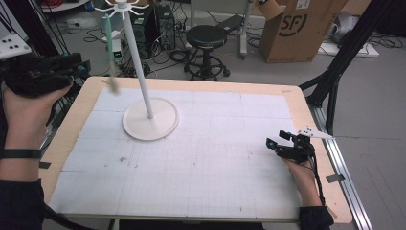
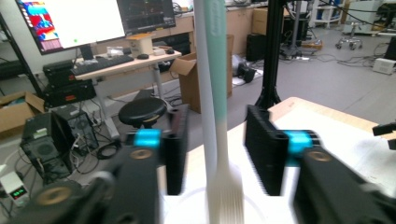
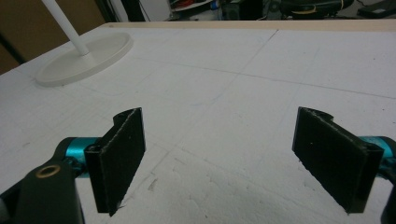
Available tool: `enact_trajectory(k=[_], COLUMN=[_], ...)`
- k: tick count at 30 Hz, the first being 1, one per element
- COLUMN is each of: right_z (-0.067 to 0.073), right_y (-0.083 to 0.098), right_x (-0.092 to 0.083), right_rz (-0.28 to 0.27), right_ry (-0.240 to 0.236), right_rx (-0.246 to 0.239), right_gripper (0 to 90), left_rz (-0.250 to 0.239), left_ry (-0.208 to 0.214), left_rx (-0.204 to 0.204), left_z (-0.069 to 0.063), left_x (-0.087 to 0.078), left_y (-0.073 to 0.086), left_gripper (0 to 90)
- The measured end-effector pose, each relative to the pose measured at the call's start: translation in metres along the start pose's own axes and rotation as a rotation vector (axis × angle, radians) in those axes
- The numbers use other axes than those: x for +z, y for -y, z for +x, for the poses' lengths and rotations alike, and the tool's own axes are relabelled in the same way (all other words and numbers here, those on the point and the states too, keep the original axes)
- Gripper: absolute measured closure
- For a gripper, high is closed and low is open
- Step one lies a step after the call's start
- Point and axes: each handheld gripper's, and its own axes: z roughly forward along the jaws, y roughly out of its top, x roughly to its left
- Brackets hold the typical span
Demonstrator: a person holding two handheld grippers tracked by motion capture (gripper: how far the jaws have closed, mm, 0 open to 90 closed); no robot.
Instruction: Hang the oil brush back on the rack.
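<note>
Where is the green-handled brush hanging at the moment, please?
In the high view the brush hangs from the white stand's top hooks, at the table's far left, just beside the left gripper.

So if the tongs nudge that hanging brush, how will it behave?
The brush hangs from a hook on the white stand, so it would probably swing freely. Its thin handle suggests it is light. The left tongs stand open around it, so it would likely slip free rather than lift.

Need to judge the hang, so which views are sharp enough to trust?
Left gripper view: jaws and brush smeared by motion blur, background sharper. High view: brush blurred, stand clear. Right gripper view: sharp, evenly lit.
</note>
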Motion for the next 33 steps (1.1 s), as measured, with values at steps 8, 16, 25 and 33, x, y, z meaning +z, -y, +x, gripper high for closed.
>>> enact_trajectory(k=[8, 16, 25, 33], right_z=[-0.001, 0.0, 0.001, 0.0], right_y=[0.001, 0.002, 0.002, 0.003], right_x=[0.001, 0.003, 0.005, 0.006], right_rz=[0.007, 0.022, 0.032, 0.036], right_ry=[-0.002, 0.002, 0.005, 0.003], right_rx=[-0.004, -0.01, -0.026, -0.031], right_gripper=[16.4, 16.4, 16.4, 16.4], left_rz=[0.053, 0.063, 0.081, 0.13], left_ry=[0.049, 0.116, 0.163, 0.206], left_rx=[-0.019, -0.049, -0.054, -0.059], left_z=[-0.011, -0.026, -0.045, -0.057], left_x=[0.017, 0.033, 0.049, 0.061], left_y=[0.059, 0.122, 0.164, 0.192], left_gripper=[31.7, 27.6, 26.7, 25.9])
